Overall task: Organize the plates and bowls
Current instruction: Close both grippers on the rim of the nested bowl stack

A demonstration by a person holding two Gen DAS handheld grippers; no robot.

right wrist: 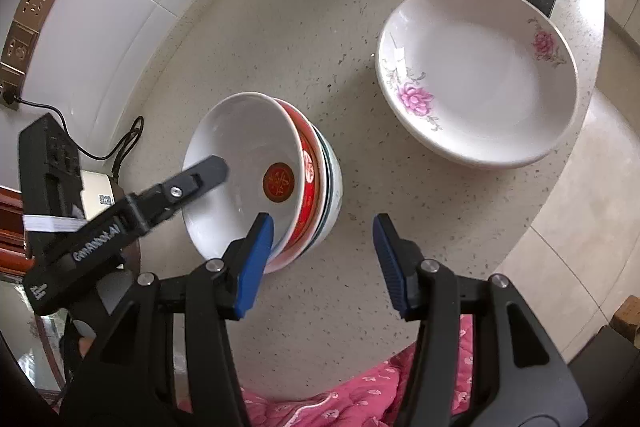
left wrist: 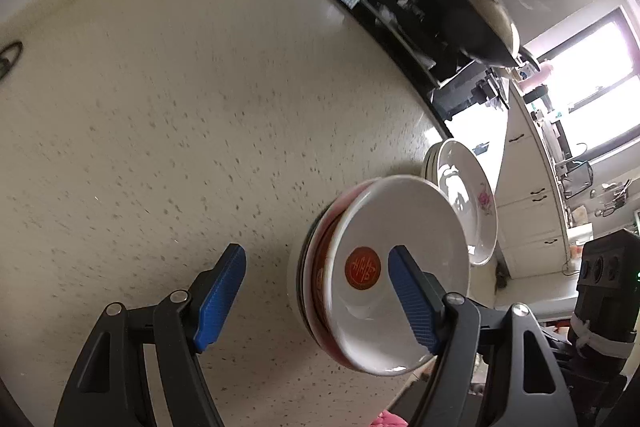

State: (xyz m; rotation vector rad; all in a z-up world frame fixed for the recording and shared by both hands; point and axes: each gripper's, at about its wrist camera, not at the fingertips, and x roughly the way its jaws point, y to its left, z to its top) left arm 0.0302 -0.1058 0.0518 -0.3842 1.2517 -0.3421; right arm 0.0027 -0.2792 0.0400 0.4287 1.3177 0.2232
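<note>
Bowls (right wrist: 264, 175) nested in a stack on speckled surface (right wrist: 280, 39) (red-banded one on top), flowered plates (right wrist: 478, 75) stacked just beside, left tongs (left wrist: 316, 297) spread with one finger inside top bowl, right tongs (right wrist: 323, 265) spread, empty, near the stack.

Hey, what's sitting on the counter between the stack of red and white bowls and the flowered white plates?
Nothing. In the right wrist view only bare speckled countertop separates the stack of red and white bowls from the flowered white plates.
</note>
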